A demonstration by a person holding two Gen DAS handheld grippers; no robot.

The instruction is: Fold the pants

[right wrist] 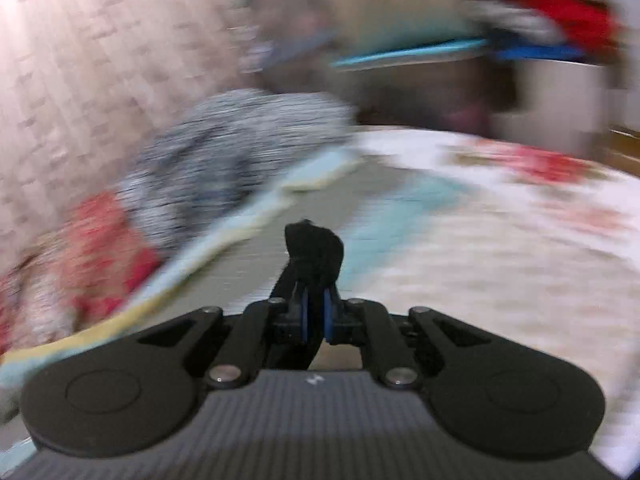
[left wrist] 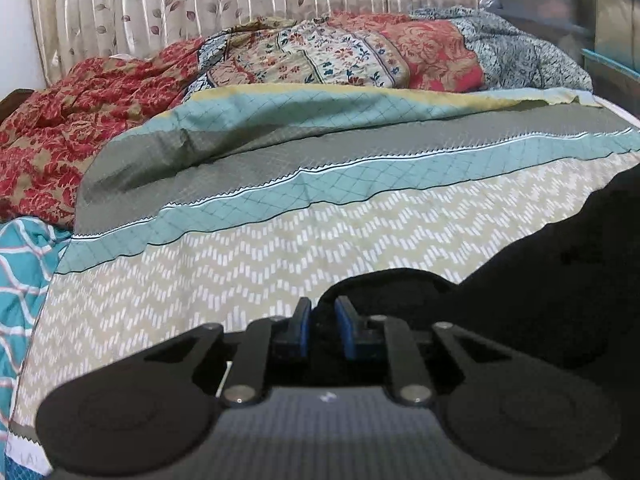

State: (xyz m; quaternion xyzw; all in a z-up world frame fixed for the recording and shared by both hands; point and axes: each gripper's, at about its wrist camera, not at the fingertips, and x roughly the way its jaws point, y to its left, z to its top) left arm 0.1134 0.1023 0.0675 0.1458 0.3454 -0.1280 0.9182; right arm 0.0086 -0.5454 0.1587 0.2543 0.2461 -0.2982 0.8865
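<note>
Pants (left wrist: 560, 280), black and soft, lie on the bed cover (left wrist: 280, 248) at about four o'clock in my left wrist view, and one fold of them comes up to my left claw (left wrist: 323, 322). Behind, at twelve o'clock, a heap of patterned quilts (left wrist: 340, 56) is piled before the curtain (left wrist: 160, 4). My left claw has its blue pads (left wrist: 344, 332) drawn close, with only a narrow dark slit between; black cloth sits there, so I judge it is clenched on the pants edge. The right wrist view is much smeared, yet my right claw (right wrist: 315, 316) is clear at six o'clock: its pads pinch a bunch of the pants cloth (right wrist: 316, 252), which stands up above the fingertips toward twelve o'clock. I think the step in hand is to carry both pinched edges over for the fold. To do it well, I should keep both claws tight, move them together at equal height, hold the cloth taut between them, and lay it down flat before I let go.
</note>
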